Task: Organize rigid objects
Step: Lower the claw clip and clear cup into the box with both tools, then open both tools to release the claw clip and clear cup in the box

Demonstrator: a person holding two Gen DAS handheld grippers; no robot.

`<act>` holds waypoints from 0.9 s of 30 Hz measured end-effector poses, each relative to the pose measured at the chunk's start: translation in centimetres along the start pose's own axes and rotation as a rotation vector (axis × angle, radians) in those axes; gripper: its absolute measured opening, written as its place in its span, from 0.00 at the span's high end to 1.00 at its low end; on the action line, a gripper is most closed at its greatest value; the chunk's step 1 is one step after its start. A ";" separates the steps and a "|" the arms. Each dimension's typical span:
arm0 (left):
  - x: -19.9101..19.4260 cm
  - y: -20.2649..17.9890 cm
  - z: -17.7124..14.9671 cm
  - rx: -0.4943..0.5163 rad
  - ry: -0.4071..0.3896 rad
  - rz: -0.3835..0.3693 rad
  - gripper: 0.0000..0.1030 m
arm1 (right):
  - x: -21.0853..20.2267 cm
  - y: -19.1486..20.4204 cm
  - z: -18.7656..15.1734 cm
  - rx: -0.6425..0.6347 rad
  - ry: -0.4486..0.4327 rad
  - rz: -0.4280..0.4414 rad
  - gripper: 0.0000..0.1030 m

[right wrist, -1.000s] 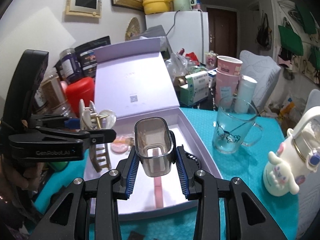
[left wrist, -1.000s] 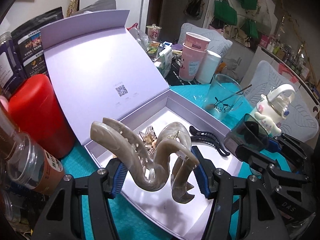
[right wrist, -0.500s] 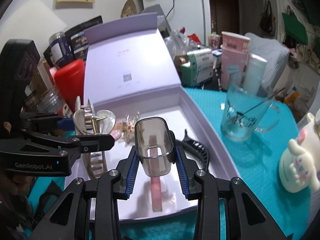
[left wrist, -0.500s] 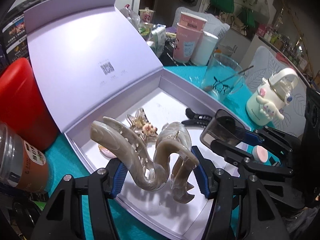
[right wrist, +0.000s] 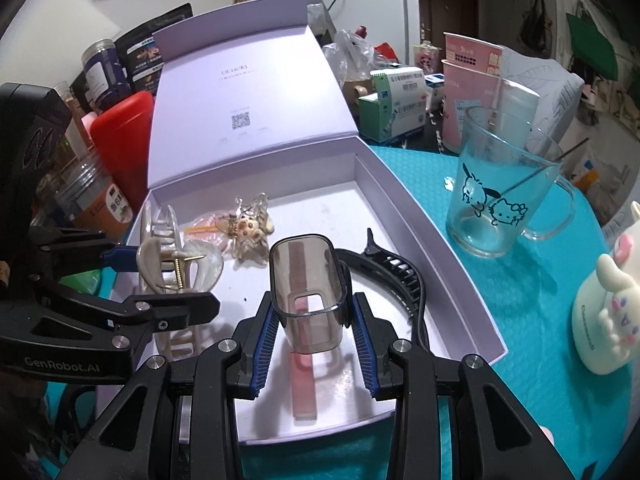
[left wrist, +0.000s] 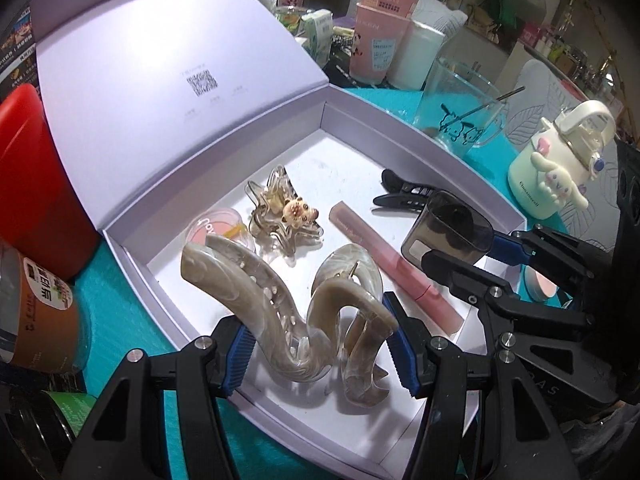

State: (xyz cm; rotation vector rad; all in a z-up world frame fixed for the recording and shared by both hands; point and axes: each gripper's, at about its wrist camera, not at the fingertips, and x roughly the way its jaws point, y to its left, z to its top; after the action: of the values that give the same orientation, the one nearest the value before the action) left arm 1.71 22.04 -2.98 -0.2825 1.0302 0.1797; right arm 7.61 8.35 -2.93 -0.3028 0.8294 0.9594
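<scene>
My left gripper (left wrist: 320, 350) is shut on a large marbled beige hair claw (left wrist: 288, 312), held low over the near part of the open lavender box (left wrist: 420, 148). My right gripper (right wrist: 314, 348) is shut on a smoky translucent rectangular cap (right wrist: 308, 288), also above the box (right wrist: 440, 260). In the box lie a clear star-shaped clip with a small bear (left wrist: 280, 212), a round pink compact (left wrist: 218, 224), a pink tube (left wrist: 392, 268) and a black hair clip (left wrist: 404, 194). In the right wrist view the left gripper (right wrist: 172, 284) shows at the left with the claw (right wrist: 168, 256).
The box lid (left wrist: 160, 68) stands open behind. A red canister (left wrist: 28, 172) and jars crowd the left. On the teal mat to the right stand a glass mug with a stirrer (right wrist: 500, 204), a white character bottle (right wrist: 604, 320), and pink cups (left wrist: 380, 32).
Both grippers have sunk toward the box and tilted further down, still gripping the claw and the cap. The box contents now show more fully.
</scene>
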 end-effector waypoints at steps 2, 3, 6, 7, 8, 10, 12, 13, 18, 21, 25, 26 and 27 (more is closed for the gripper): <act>0.2 -0.1 0.1 0.006 0.001 0.005 0.43 | 0.3 0.0 0.1 -0.001 0.006 -0.007 0.65; 0.3 -0.2 0.1 0.006 0.003 0.007 0.43 | 0.4 0.1 0.1 -0.006 0.006 -0.017 0.65; 0.7 -0.2 0.4 0.007 0.010 0.015 0.43 | 0.6 0.1 0.2 -0.008 0.009 -0.021 0.65; 0.8 -0.2 0.4 0.007 0.012 0.018 0.43 | 0.7 0.1 0.3 -0.011 0.011 -0.025 0.65; 1.0 -0.3 0.6 0.009 0.011 0.026 0.43 | 0.8 0.1 0.3 -0.012 0.013 -0.031 0.65; 1.2 -0.3 0.8 0.012 0.012 0.040 0.43 | 0.9 0.1 0.3 -0.014 0.017 -0.038 0.65; 1.4 -0.3 1.0 0.012 0.010 0.048 0.43 | 1.0 0.0 0.4 -0.015 0.023 -0.037 0.65; 1.4 -0.3 1.0 0.011 0.009 0.054 0.43 | 1.1 0.0 0.4 -0.017 0.026 -0.035 0.65; 1.8 0.0 1.4 0.007 0.006 0.089 0.43 | 1.3 -0.3 0.6 -0.012 0.035 -0.046 0.65; 2.0 0.1 1.7 0.002 0.012 0.092 0.43 | 1.4 -0.4 0.7 0.000 0.038 -0.059 0.65; 2.2 0.1 1.8 -0.001 0.031 0.103 0.43 | 1.1 -0.5 0.9 0.017 0.039 -0.065 0.60; 2.1 0.2 1.9 -0.013 0.030 0.104 0.43 | 0.9 -0.6 0.9 0.021 0.036 -0.065 0.57; 2.0 0.4 1.9 -0.034 0.022 0.101 0.43 | 0.7 -0.6 0.9 0.025 0.031 -0.068 0.53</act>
State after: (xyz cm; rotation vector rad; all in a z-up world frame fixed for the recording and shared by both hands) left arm 4.15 23.04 -3.85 -0.2638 1.0649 0.2860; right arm 8.78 8.93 -2.93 -0.3224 0.8538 0.8824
